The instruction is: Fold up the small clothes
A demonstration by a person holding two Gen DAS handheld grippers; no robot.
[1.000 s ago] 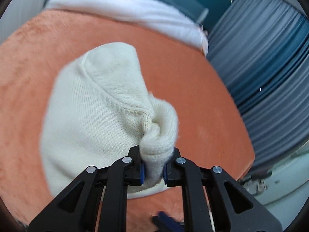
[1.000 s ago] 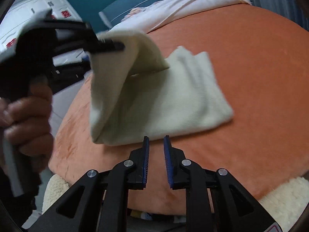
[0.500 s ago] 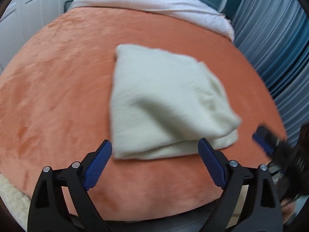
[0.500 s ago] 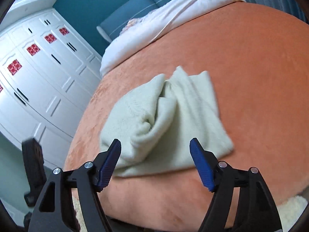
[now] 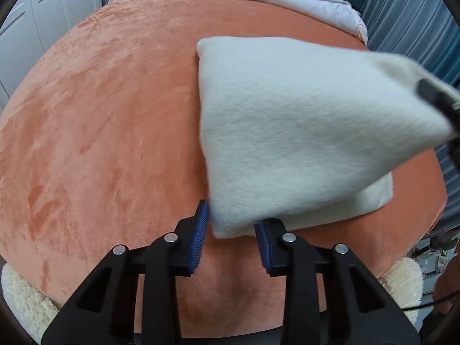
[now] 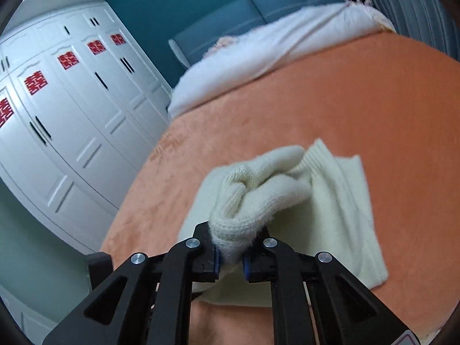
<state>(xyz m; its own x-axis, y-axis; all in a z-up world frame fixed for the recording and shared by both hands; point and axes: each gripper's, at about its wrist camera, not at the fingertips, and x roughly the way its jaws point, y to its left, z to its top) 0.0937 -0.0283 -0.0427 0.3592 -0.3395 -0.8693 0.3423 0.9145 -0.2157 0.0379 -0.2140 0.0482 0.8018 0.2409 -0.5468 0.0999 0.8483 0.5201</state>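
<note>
Down near the bed's edge, the left gripper (image 5: 231, 237) tilts steeply toward the orange blanket (image 5: 100, 132); its jaws have just been closing and stand partly apart, with the near corner of the cream knit garment (image 5: 287, 132) between the blue pads, not visibly pinched. The right gripper (image 6: 231, 256) points at a shallower angle, its jaws having just closed tight on a bunched fold of the same garment (image 6: 258, 198), raised off the blanket. Ahead of the left claw the garment runs lengthwise away and to the right, its far right corner lifted by a dark fingertip (image 5: 431, 93). Only the right wrist view shows the white wardrobe (image 6: 66, 120) to its left; only the left shows a fleecy cream rug (image 5: 26, 299) below.
</note>
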